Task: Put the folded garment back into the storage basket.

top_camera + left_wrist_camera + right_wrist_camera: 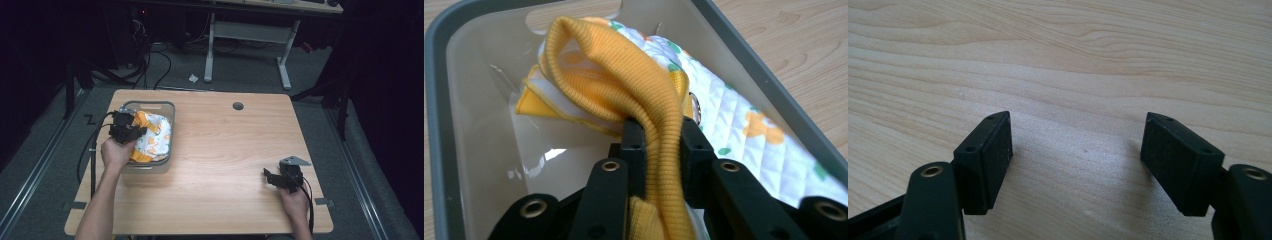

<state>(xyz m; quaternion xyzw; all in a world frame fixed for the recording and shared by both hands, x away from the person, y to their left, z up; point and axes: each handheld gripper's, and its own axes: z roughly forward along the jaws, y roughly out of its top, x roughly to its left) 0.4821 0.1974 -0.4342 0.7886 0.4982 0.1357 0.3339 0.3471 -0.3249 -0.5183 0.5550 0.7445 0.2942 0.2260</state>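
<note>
Resting low near the front right of the tabletop [225, 150], the right gripper [274, 178] sits in the person's right hand [295, 202] with its jaws spread wide and nothing between them; in the right gripper view the two black pads [995, 150] stand well apart over bare pale wood. Across the tabletop on the left, the person's left hand [116, 152] holds the left gripper [131, 131] over a grey plastic bin [172, 112] that stands near the left edge. That gripper is clenched on a yellow ribbed cuff [644, 95] of a folded garment [155, 137]: in the left gripper view the ribbed band runs up between the two pads and arches over into the bin, pinched tight on both sides. The garment itself, white quilted cloth printed with orange flowers and green leaves and trimmed in yellow, lies inside the bin, piled toward its right wall, with a small metal snap [695, 105] showing just past the pads. Farther off, beyond the tabletop, a white desk frame [247, 35] stands on the grey floor, with dark cables trailing beside it.
</note>
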